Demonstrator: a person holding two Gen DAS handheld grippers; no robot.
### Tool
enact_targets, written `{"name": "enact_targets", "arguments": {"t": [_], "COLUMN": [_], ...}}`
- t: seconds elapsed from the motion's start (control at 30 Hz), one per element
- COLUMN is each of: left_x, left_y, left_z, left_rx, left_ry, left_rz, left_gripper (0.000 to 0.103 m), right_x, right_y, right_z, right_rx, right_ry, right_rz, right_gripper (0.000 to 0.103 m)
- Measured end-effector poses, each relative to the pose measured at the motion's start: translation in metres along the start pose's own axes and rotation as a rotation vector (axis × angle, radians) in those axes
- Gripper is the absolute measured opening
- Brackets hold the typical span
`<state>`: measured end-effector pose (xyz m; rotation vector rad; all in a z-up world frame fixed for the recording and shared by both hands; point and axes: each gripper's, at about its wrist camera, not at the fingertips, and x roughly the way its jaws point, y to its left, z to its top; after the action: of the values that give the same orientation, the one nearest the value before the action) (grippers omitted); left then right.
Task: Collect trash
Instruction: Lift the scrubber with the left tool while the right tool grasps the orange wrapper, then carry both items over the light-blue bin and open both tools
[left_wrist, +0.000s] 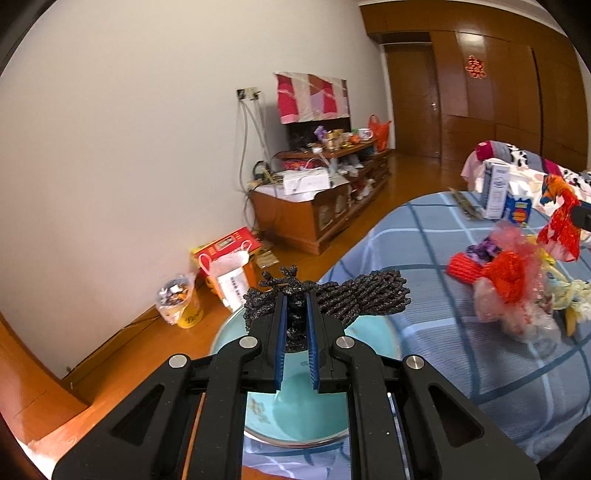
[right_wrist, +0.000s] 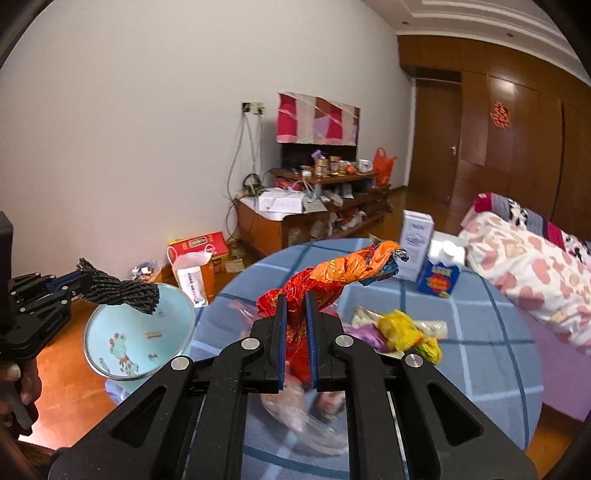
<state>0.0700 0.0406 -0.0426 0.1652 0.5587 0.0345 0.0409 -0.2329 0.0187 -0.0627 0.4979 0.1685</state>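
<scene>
The blue checked table (right_wrist: 480, 354) curves off toward open wooden floor (left_wrist: 155, 332) on the left, where a light-blue bowl (right_wrist: 140, 339) sits at its near-left edge. The left gripper (left_wrist: 296, 314) is clamped on a dark knitted bundle (left_wrist: 354, 299) held over that bowl; the right gripper (right_wrist: 295, 317) is clamped on a twisted orange-red foil wrapper (right_wrist: 347, 273) lifted above the litter pile (right_wrist: 402, 328). Print on the far cartons (right_wrist: 417, 240) is too small to read
</scene>
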Motion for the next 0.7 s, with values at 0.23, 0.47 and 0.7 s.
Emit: {"name": "enact_targets", "arguments": {"t": [0.23,0.47,0.7], "left_x": [0.004,0.005,0.008], "left_y": [0.014,0.029,0.042], "left_z": [-0.003,-0.006,-0.01], "left_rx": [-0.014,-0.027,-0.037], "left_ry": [0.012,0.017,0.025], "left_rz": [0.043,0.083,0.116], "left_gripper": [0.01,0.01,0.01], "right_x": [0.019,0.039,0.056], "right_y": [0.026,0.047,0.067], "right_z": [0.007,0.008,0.008], "right_rx": [-0.043,-0.085,-0.118], "right_ry": [0.017,0.048,0.066], "right_rz": [0.062,0.12,0.17], "right_gripper": [0.01,0.01,0.01]}}
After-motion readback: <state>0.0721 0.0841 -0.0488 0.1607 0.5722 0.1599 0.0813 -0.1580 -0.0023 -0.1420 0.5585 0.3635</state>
